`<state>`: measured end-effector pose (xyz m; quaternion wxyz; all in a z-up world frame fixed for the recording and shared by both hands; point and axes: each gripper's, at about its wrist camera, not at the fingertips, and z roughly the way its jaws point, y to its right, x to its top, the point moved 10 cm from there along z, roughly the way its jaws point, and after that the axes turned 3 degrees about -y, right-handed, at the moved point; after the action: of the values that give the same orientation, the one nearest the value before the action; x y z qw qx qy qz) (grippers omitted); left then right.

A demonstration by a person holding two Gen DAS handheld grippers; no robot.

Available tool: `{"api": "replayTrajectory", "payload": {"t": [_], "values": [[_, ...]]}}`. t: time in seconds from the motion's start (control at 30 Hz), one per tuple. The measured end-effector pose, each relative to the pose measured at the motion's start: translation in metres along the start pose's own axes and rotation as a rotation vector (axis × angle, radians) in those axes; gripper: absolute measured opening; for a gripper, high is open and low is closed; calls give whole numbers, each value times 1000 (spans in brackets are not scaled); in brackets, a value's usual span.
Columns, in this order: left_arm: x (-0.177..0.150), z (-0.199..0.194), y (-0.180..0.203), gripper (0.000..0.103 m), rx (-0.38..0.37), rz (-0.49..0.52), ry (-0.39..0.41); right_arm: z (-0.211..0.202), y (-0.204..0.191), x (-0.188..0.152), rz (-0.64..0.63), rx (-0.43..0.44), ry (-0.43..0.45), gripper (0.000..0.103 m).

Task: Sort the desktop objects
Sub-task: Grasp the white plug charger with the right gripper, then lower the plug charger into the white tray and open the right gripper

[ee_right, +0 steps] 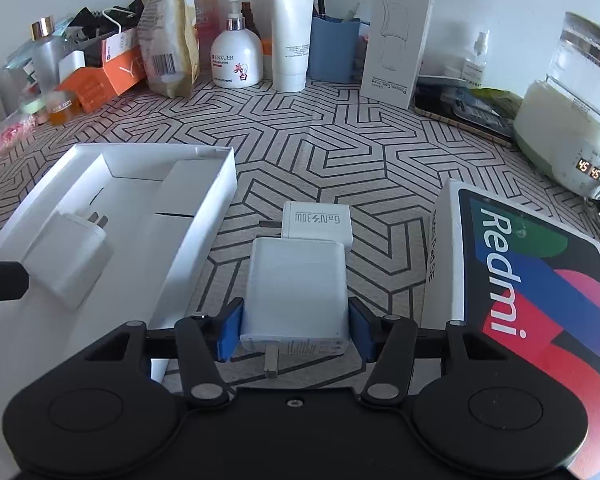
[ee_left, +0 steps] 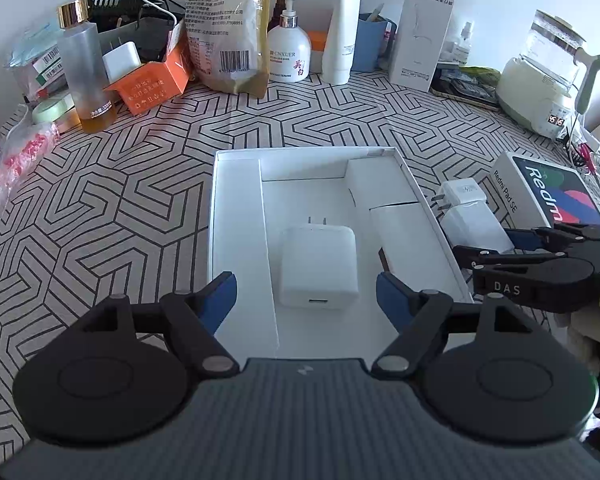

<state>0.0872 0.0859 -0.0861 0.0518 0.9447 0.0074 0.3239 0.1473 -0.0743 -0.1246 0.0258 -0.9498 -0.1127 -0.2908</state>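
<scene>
An open white box (ee_left: 236, 216) lies on the patterned table and holds a white charger (ee_left: 318, 266) in its middle section. My left gripper (ee_left: 306, 300) is open just in front of that charger, not touching it. My right gripper (ee_right: 294, 330) is shut on a second white charger (ee_right: 296, 292), which lies between the white box (ee_right: 204, 208) and the Redmi box (ee_right: 540, 280). A smaller GaN charger (ee_right: 316, 220) lies just beyond it. In the left wrist view the right gripper (ee_left: 540, 264) is at the right, by the held charger (ee_left: 474, 224).
The Redmi Pad box (ee_left: 548, 196) lies at the right. Along the back wall stand bottles (ee_left: 290, 52), a brown pouch (ee_left: 228, 28), a tall white carton (ee_left: 420, 32), an orange box (ee_left: 152, 84) and a kettle (ee_left: 548, 80).
</scene>
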Motion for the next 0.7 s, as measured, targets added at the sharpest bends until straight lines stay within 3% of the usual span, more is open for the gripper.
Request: {"api": "replayTrajectory", "payload": {"t": [0.2,0.4,0.57,0.7], "values": [[-5,1,2,76,-14,21,-15,1,0,-3,5,10,-6,59],[-1,1,-19,77,11,-29,-4,-9,17,-8,50,-20,-21,59],[-1,3,-30,77,14,-60,-14,-32,16,-12,115,85,-9,59],[10,-8,-41,77,-9,-162,34,-51,7,-15,140,174,-1,59]]}}
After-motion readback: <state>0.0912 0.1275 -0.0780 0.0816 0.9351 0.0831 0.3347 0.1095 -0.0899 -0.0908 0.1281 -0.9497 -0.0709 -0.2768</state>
